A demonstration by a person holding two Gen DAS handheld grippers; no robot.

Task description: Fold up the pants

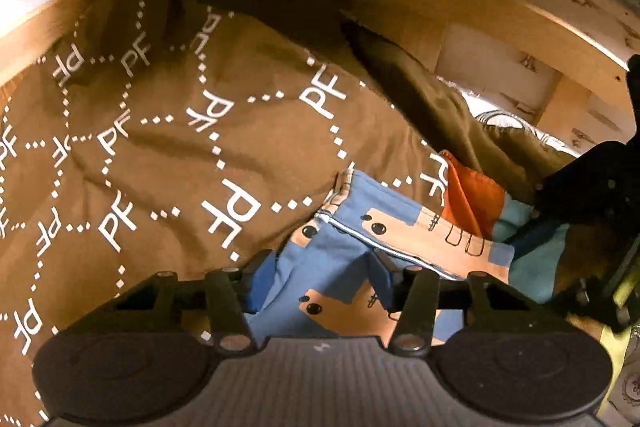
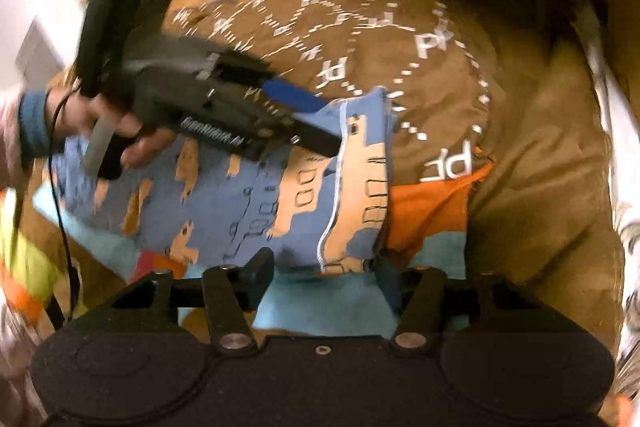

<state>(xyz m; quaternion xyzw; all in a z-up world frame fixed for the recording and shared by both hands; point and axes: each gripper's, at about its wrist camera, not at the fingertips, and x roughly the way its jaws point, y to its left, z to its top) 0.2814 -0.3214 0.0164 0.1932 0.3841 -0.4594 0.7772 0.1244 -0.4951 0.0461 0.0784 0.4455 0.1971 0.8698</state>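
Pants: blue cotton pants (image 2: 256, 203) printed with tan animal and building shapes, lying bunched on the bed, on top of a brown bedspread (image 1: 168, 163) patterned with white "PF" letters and dotted lines.
Left gripper: the left gripper (image 1: 320, 279) has its 2 blue-padded fingers (image 1: 262, 277) set on either side of a raised fold of the pants; whether the pads press the cloth I cannot tell. The right wrist view shows it (image 2: 320, 125) reaching onto the pants from the left, held by a hand (image 2: 120, 135).
Right gripper: the right gripper (image 2: 320, 277) stands partly apart at the near edge of the pants, over a light blue cloth (image 2: 320, 307); no clear grip shows.
Nearby: an orange cloth (image 2: 428, 211) lies just beside the pants, touching their edge.
Surround: a pale wooden bed frame (image 1: 460, 7) runs behind the bedspread.
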